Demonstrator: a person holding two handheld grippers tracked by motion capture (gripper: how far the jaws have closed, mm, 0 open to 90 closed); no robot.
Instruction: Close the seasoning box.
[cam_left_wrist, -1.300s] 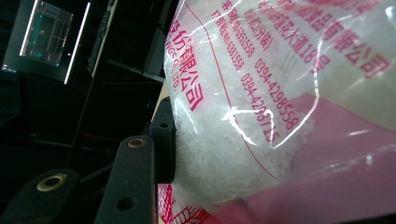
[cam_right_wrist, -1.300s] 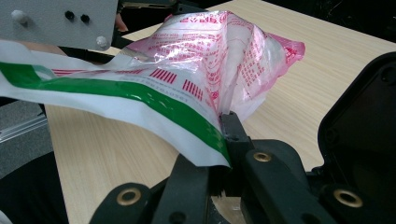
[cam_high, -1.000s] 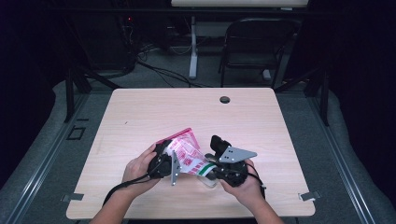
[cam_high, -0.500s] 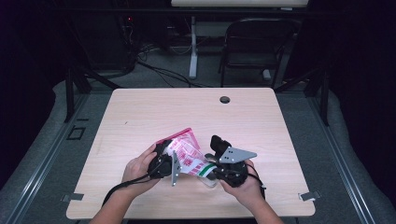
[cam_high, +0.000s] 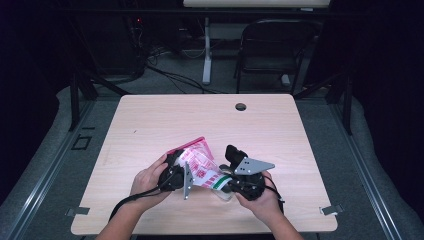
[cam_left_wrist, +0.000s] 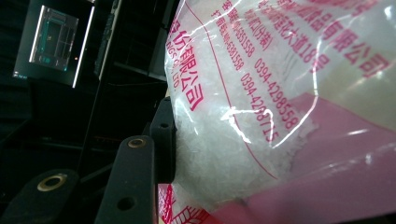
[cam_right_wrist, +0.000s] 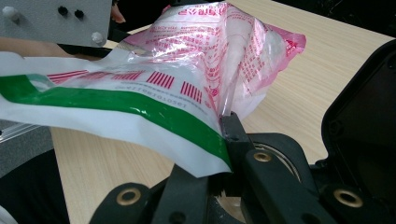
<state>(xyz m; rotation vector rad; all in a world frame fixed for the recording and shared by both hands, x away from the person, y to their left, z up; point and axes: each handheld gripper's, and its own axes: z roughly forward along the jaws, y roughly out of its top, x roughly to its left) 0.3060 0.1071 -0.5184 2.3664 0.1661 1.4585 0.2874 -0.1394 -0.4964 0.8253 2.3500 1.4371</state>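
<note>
A clear plastic bag (cam_high: 199, 161) with red print and a pink edge, holding white grains, hangs just above the near middle of the wooden table (cam_high: 150, 120) between my two grippers. My left gripper (cam_high: 179, 175) clamps the bag's full body; in the left gripper view one black finger (cam_left_wrist: 161, 140) presses into the bulging bag (cam_left_wrist: 261, 116), and the other jaw is hidden behind it. My right gripper (cam_high: 226, 181) is shut on the bag's flat white end with a green stripe (cam_right_wrist: 140, 109), pinched at the jaw tips (cam_right_wrist: 220, 135).
A round cable hole (cam_high: 240, 106) sits near the table's far edge. A dark chair (cam_high: 272, 50) and a white post stand behind the table. The left gripper's cable (cam_high: 130, 202) trails toward the near edge. Bare wood lies all around the hands.
</note>
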